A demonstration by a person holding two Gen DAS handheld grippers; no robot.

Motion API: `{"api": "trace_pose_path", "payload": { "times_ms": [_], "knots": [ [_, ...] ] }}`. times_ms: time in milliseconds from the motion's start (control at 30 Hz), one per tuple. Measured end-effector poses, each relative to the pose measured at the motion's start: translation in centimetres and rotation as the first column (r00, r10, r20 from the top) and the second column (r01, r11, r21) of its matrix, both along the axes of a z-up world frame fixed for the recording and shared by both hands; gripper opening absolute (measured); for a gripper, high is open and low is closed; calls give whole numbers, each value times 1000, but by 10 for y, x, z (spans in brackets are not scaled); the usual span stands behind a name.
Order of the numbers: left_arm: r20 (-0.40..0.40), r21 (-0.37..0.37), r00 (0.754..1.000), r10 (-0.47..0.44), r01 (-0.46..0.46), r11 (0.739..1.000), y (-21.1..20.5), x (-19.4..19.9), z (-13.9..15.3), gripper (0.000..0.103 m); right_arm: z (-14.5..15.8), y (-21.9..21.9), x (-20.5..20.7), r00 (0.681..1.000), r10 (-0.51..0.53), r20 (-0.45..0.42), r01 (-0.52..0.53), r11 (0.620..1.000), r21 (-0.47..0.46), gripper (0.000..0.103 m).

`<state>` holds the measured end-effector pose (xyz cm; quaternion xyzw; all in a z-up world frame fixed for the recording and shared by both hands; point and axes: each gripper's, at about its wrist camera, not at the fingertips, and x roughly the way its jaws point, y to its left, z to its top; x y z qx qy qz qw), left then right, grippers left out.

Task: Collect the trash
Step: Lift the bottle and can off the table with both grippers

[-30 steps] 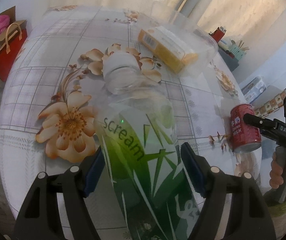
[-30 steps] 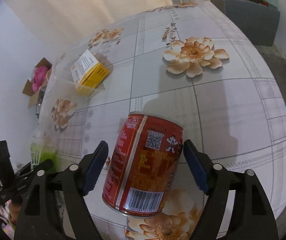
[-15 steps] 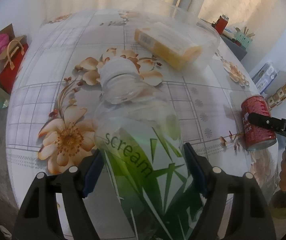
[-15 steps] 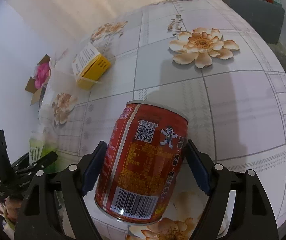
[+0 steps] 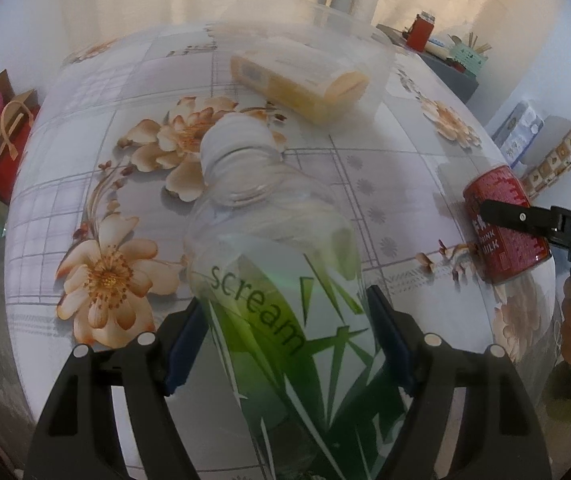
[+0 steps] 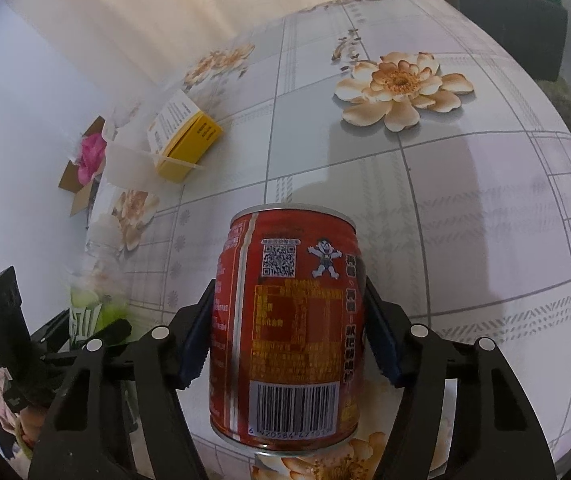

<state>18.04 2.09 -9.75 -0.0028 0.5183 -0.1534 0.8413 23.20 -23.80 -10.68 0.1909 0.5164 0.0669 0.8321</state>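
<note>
Your left hand-held gripper (image 5: 287,342) is clamped on the bottle (image 5: 281,292), which fills the lower middle of the left wrist frame. Both blue pads (image 5: 185,344) press its green label, and its white cap (image 5: 235,142) points away from you, toward the upper middle. Past the cap, at upper centre, the yellow box (image 5: 297,80) lies inside a clear bin (image 5: 365,46) on the flowered surface (image 5: 85,120). At the far right of that frame, your right hand-held gripper pinches the red can (image 5: 505,224).

In the right wrist frame, your left tool and the bottle show at the lower left. The yellow box sits at the left, above the middle. Your right hand-held gripper (image 6: 287,340) is closed on the can at lower centre: the can stands upright between the pads, barcode near its bottom, its base clear of the surface.
</note>
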Motion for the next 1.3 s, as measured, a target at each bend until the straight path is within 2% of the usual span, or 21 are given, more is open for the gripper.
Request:
{"api": "trace_pose_path", "payload": {
  "times_ms": [900,1300],
  "knots": [
    [5,23,998,-59,59,998,-15,-4,-3,73,2,0,-6,1000,-7,4,7,1000,-8,62],
    [15,-59,997,-75,75,995,-12,-6,4,64,5,-7,-11,999,-29,16,29,999,15,62]
  ]
}}
